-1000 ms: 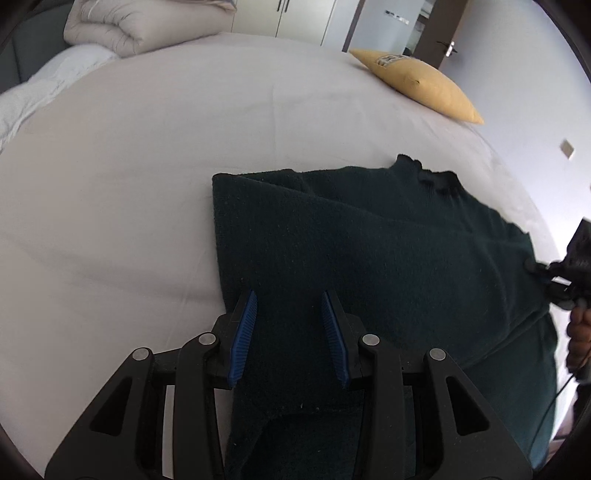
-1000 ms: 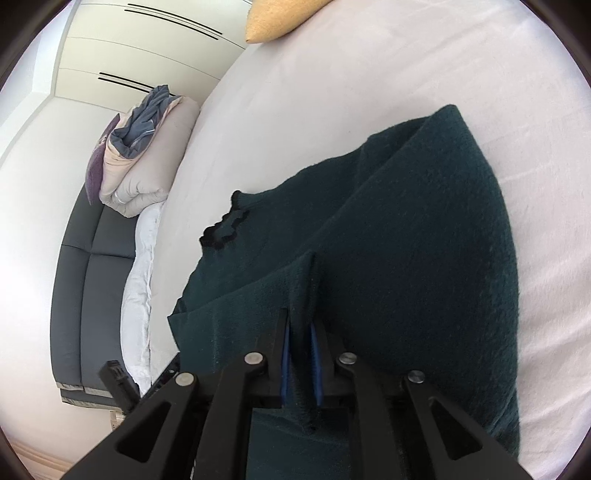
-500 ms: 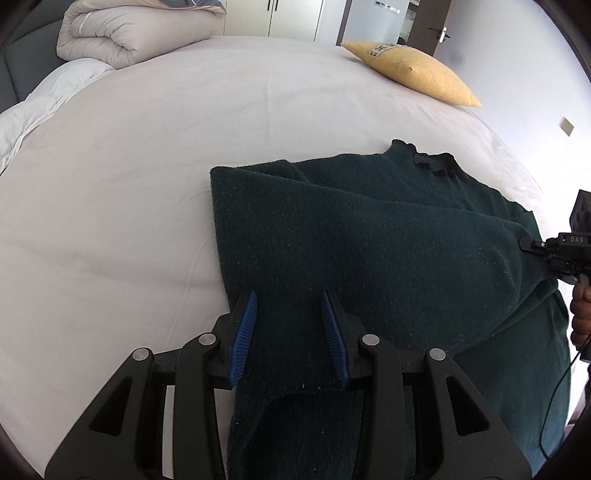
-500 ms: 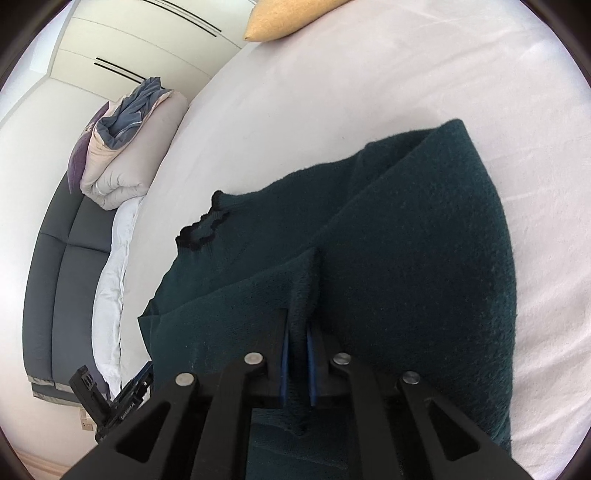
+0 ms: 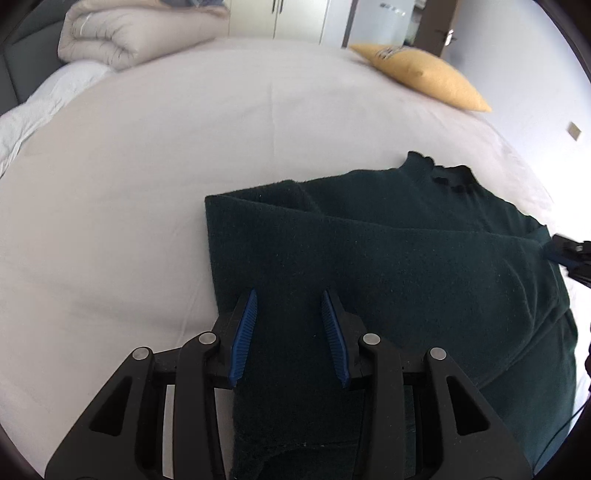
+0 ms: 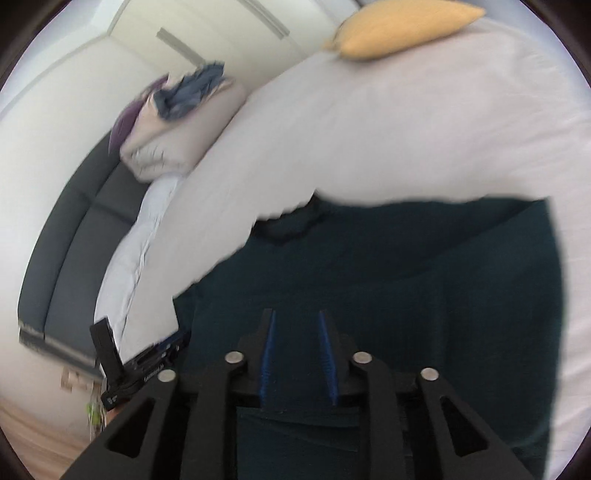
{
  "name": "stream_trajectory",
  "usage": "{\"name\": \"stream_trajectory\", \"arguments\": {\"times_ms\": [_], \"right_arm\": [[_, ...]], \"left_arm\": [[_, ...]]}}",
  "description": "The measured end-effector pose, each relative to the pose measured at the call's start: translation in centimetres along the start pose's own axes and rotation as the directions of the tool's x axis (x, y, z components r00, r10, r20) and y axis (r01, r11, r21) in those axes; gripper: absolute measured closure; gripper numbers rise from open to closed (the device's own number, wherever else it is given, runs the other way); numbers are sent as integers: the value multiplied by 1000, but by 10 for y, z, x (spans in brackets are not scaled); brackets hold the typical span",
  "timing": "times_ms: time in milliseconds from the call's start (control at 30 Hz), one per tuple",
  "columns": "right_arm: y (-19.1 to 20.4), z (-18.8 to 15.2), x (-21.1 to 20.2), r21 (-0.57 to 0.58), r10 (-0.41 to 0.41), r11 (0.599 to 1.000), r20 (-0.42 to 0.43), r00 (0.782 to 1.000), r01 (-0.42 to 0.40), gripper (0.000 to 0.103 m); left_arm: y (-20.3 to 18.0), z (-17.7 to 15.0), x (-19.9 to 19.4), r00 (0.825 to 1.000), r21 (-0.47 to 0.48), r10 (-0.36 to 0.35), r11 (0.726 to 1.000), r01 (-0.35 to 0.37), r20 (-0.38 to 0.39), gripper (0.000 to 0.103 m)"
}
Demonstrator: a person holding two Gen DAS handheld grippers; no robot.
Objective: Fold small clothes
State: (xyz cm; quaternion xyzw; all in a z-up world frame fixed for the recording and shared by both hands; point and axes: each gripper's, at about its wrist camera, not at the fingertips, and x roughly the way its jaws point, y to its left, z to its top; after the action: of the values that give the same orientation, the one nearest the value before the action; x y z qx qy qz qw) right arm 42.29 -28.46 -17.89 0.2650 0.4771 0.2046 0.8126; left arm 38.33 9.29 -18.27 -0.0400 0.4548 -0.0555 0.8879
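Right gripper (image 6: pixel 295 354) jaws newly apart — sweater (image 6: pixel 406 295) released

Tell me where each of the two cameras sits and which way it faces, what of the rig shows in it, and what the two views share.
Left wrist: sits on the left gripper, looking down along its open blue pads over the dark green sweater on the white bed; the right gripper shows at the right edge.
Right wrist: sits on the right gripper, facing across the sweater toward the grey headboard; blurred; jaws have just been opening, empty.
Shared: sweater, bed, yellow pillow, folded duvet.
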Motion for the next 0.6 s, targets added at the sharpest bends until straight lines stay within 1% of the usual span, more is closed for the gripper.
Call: {"name": "stream_trajectory", "arguments": {"times_ms": [33,67,100,133,200,267,300,333,367,400,467,500,533,567,600], "right_arm": [[-8,-3,9,25,-8,1000,-20,1000,9,74],[-20,-4,13,60,14,998,-13,1000,-13,79],[-34,-5,9,103,58,993,17,998,-59,91],[-47,-5,4,148,86,985,40,996,-91,98],[-73,-10,-13,222,85,969,99,991,-105,99],[-90,-19,-37,251,46,964,156,987,-85,99],[-95,-25,-51,267,20,961,179,984,-68,98],[-96,-31,-63,282,-28,959,188,982,-26,89],[-93,-35,-73,276,-27,961,203,979,-31,86],[-88,-38,-80,263,-4,963,214,977,-53,82],[-73,-44,-86,214,67,970,232,970,-118,76],[-60,-46,-86,181,101,973,235,967,-146,68],[-48,-47,-82,147,125,976,229,965,-161,58],[-38,-47,-75,114,143,979,214,966,-170,52],[-28,-47,-65,89,151,981,192,970,-170,43]], "left_arm": [[0,-3,-1,1000,16,4,1000,-4,5,67],[0,-4,-1,1000,26,6,1000,-6,5,67],[0,-5,-2,1000,33,8,999,-8,3,66],[2,-6,-4,1000,35,6,999,-6,2,66],[6,-12,-6,1000,37,6,999,-7,6,66],[6,-22,-13,999,57,36,998,-37,11,65],[6,-27,-15,998,59,55,997,-55,8,60],[9,-32,-20,998,48,55,997,-55,2,60],[12,-37,-24,999,35,50,998,-50,4,60],[14,-41,-30,999,24,54,998,-54,4,60],[16,-47,-42,998,8,58,998,-58,15,60],[15,-49,-45,998,4,56,998,-56,22,60],[15,-53,-47,998,3,58,998,-58,24,60],[14,-56,-46,998,2,61,998,-61,13,58],[16,-61,-46,998,-8,57,998,-57,2,57]]}}
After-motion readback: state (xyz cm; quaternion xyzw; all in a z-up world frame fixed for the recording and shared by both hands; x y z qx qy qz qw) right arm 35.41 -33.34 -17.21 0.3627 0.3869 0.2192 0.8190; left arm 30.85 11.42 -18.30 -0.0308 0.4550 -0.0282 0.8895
